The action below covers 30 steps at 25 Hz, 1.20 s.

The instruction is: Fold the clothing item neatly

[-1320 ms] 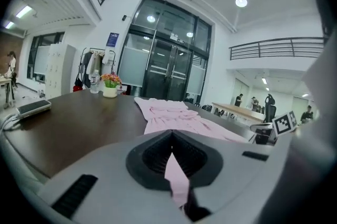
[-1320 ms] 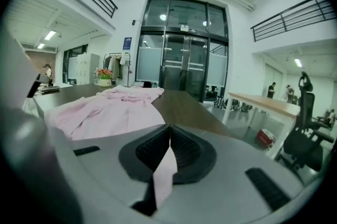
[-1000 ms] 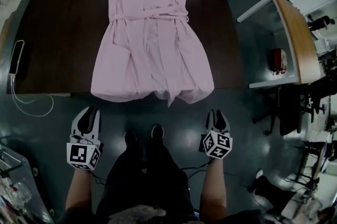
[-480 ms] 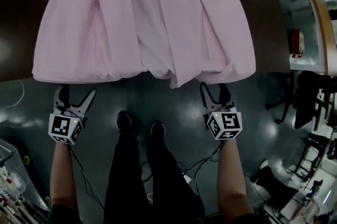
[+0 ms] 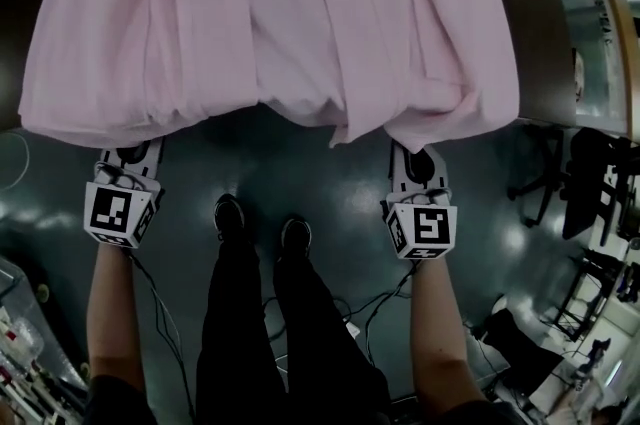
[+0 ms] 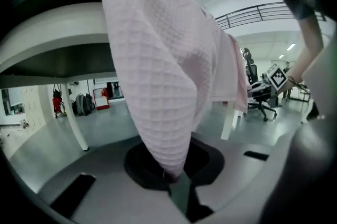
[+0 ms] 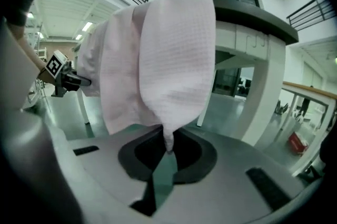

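A pink waffle-weave robe (image 5: 270, 23) lies spread on a dark table (image 5: 540, 53), with its hem hanging over the front edge toward me. My left gripper (image 5: 130, 155) sits under the hem's left corner, its jaws just closed, and they are shut on the cloth. In the left gripper view the fabric (image 6: 158, 70) runs down into the pinched left gripper (image 6: 171, 175). My right gripper (image 5: 416, 161) has also just closed on the hem near the right corner. The right gripper view shows the cloth (image 7: 174, 70) tapering into the shut right gripper (image 7: 168, 146).
The person's legs and black shoes (image 5: 228, 213) stand on the dark floor between the grippers, with cables trailing behind. An office chair (image 5: 590, 183) and a light desk (image 5: 605, 13) are at the right. White table legs (image 6: 73, 123) show under the table.
Both grippers moved up to the hem and went from wide open to shut on the cloth. The view has come nearer the table's edge.
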Each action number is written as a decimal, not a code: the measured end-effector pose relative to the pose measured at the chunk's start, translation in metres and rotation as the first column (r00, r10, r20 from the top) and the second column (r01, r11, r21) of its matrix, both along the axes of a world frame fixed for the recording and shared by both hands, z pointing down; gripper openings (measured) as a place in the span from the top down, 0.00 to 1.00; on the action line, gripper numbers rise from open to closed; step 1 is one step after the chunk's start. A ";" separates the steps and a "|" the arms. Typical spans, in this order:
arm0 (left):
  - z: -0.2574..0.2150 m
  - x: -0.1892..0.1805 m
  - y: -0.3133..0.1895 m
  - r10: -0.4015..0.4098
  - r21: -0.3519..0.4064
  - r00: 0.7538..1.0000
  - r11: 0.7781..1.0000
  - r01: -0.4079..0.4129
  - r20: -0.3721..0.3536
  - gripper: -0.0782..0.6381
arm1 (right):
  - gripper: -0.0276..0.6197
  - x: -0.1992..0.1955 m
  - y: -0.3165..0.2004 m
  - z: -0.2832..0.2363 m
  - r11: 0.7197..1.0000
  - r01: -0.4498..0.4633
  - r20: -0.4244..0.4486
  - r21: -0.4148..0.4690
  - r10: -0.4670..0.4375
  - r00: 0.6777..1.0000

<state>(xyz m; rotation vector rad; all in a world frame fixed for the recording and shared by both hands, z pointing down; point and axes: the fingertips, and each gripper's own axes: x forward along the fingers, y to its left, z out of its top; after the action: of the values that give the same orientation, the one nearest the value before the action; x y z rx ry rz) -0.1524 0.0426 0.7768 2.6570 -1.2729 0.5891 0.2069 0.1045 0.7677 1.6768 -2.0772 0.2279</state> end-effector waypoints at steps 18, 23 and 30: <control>-0.258 0.005 0.179 0.041 -0.276 0.982 0.957 -0.092 -0.183 0.85 | 0.95 -0.034 0.115 -0.238 0.989 0.146 0.317 -0.026 -0.130 0.940; -0.352 0.007 0.156 0.019 -0.127 0.976 0.991 -0.048 -0.217 0.85 | 0.95 -0.027 0.092 -0.330 0.976 0.173 0.271 0.136 -0.204 0.941; -0.435 0.010 0.087 0.036 -0.016 0.952 0.999 -0.043 -0.304 0.85 | 0.95 -0.036 0.016 -0.417 0.947 0.221 0.232 0.232 -0.274 0.933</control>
<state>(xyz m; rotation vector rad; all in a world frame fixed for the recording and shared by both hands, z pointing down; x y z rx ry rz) -0.1428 0.1291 0.3417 2.6294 -1.1196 0.1842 0.1712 0.1204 0.3503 1.5392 -2.5635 0.1674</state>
